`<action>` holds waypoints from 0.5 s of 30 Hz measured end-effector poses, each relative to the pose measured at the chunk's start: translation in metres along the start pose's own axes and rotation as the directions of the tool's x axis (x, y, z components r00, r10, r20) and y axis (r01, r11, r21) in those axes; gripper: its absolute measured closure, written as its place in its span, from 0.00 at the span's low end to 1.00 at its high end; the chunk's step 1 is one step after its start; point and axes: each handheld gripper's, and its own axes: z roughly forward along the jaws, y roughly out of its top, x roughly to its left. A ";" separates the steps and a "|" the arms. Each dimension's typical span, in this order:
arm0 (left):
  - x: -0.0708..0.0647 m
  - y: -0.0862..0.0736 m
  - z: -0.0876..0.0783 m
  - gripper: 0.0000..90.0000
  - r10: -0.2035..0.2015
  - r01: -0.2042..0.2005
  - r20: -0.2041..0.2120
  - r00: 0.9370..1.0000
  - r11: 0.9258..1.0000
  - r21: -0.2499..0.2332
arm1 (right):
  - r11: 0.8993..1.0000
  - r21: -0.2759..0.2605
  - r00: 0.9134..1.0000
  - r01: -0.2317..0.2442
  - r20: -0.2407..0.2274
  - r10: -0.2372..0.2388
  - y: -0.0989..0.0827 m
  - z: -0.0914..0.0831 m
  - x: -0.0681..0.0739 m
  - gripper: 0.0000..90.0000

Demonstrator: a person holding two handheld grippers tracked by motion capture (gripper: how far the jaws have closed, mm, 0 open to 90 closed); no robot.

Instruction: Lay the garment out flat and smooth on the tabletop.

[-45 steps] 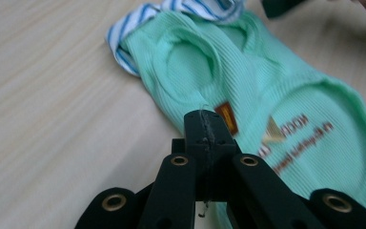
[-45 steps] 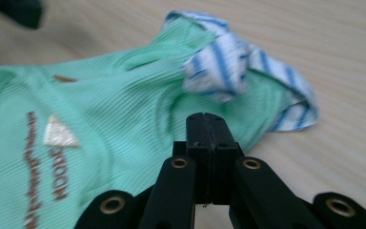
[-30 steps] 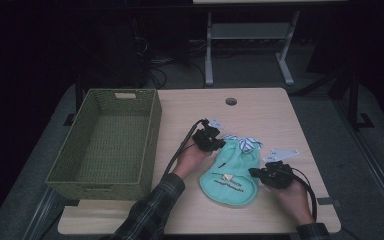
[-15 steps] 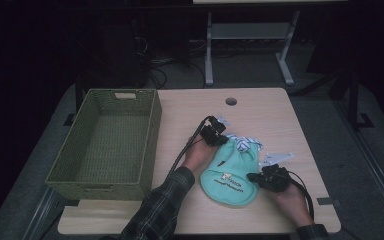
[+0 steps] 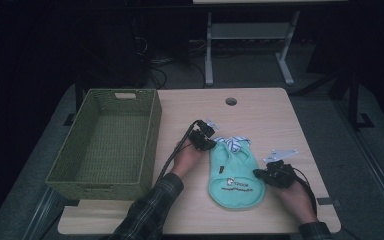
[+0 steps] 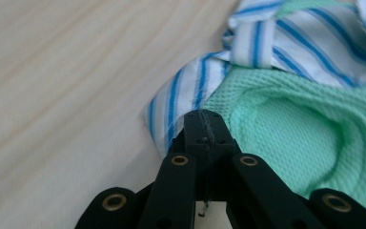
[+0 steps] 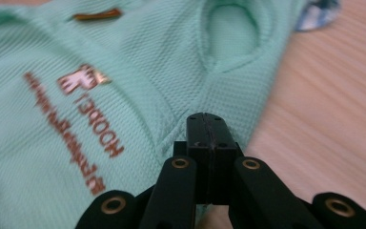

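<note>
High view: green garment (image 5: 236, 172) flat on table (image 5: 260, 112), right of centre, striped collar at its 12 o'clock. Left gripper (image 5: 203, 141) at garment's 10 o'clock, right gripper (image 5: 263, 174) at its 3 o'clock edge. Basket (image 5: 107, 145) at table's 9 o'clock.

Left gripper view: jaws clenched, tips at striped collar (image 6: 209, 83) edge; whether fabric is pinched, cannot tell.

Right gripper view: jaws clenched, tips on garment hem; grasp unclear. Logo print (image 7: 78, 102) at 10 o'clock.

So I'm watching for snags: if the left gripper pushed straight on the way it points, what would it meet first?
Probably the striped collar of the mint garment: the shut left gripper already sits at its edge.
</note>
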 end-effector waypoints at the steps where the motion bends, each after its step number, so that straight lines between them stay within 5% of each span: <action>1: -0.002 -0.003 -0.002 1.00 -0.008 0.008 0.000 1.000 1.000 -0.001 | 1.000 0.000 1.000 -0.003 0.004 0.003 0.000 0.000 -0.002 1.00; 15: -0.016 -0.028 -0.020 1.00 0.001 -0.001 0.005 1.000 1.000 -0.011 | 1.000 -0.010 0.999 -0.020 0.038 0.021 0.005 0.004 -0.015 1.00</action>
